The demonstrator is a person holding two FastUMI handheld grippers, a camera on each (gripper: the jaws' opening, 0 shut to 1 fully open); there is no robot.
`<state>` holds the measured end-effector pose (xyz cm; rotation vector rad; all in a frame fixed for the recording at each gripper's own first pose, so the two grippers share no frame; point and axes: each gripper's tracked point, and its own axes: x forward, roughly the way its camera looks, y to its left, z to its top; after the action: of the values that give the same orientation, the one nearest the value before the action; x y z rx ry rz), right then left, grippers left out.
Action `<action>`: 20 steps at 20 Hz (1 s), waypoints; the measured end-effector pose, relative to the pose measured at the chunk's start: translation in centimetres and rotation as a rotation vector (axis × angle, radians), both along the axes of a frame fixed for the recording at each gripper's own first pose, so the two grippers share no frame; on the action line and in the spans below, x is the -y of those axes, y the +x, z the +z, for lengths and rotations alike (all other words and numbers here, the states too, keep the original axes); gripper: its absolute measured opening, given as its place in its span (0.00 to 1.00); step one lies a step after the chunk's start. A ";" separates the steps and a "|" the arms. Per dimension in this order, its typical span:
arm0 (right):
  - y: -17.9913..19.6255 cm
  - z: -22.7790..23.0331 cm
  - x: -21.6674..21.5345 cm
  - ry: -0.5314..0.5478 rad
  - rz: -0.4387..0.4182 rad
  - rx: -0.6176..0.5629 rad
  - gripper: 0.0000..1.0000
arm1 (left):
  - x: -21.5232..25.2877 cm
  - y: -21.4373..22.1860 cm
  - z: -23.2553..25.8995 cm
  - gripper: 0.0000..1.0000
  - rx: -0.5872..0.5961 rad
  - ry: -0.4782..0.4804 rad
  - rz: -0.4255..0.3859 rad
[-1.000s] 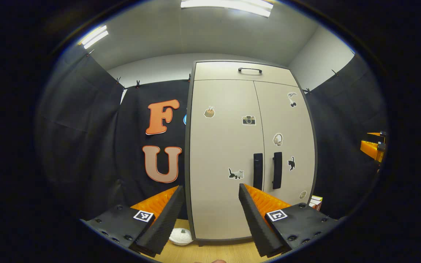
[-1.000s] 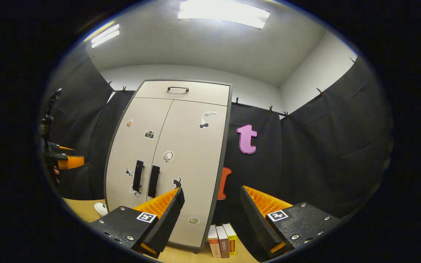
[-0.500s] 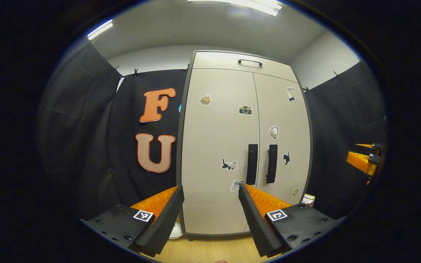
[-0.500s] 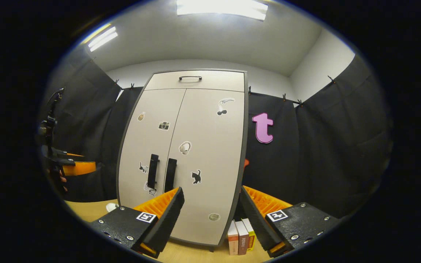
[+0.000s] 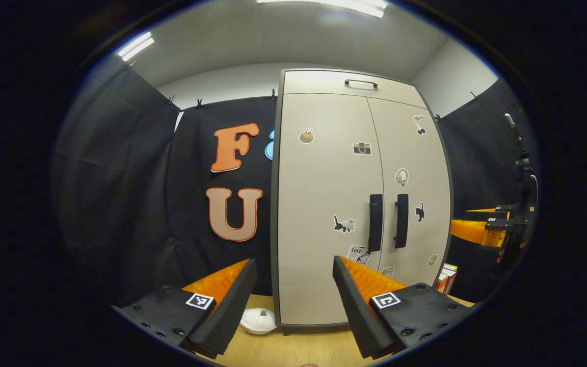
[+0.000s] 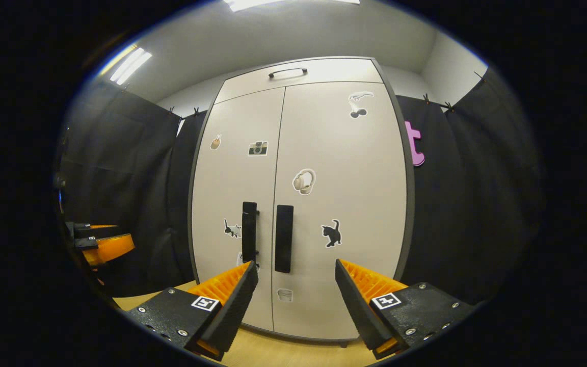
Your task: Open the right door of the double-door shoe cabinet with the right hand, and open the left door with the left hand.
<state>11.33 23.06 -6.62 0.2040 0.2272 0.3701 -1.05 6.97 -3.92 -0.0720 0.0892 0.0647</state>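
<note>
Fingers on both the left gripper [image 5: 293, 300] and right gripper [image 6: 296, 300] are spread wide, gripping nothing. The shoe cabinet [image 6: 298, 204] stands straight ahead, both doors closed, right door handle [image 6: 284, 238] just above the right gripper's gap.

Beige shoe cabinet [image 6: 344, 204] sits center frame in the right gripper view, both doors shut. Left door [image 6: 232, 178] and right door [image 6: 344, 153] each have a vertical black handle by the middle seam, stickers scattered on both.
</note>
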 end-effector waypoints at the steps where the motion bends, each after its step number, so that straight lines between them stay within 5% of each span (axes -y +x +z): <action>1: 0.6 -0.2 -0.9 0.005 0.008 -0.016 0.93 | -0.5 -0.1 -0.1 0.96 -0.001 -0.004 0.005; 8: 5.9 -1.8 -4.7 0.007 -0.014 -0.076 0.83 | -3.7 -0.1 -1.2 0.96 0.006 -0.028 0.050; 13: 9.0 -3.8 -5.2 -0.074 -0.090 -0.085 0.74 | -5.3 0.3 -2.6 0.96 0.001 -0.036 0.055; 20: 11.3 -3.0 -5.0 -0.028 -0.184 -0.118 0.65 | -7.4 0.6 -3.7 0.96 -0.009 -0.042 0.078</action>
<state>22.66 28.10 -9.57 0.2180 0.3267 0.1723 -0.42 14.35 -7.63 -0.1176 0.0971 0.1409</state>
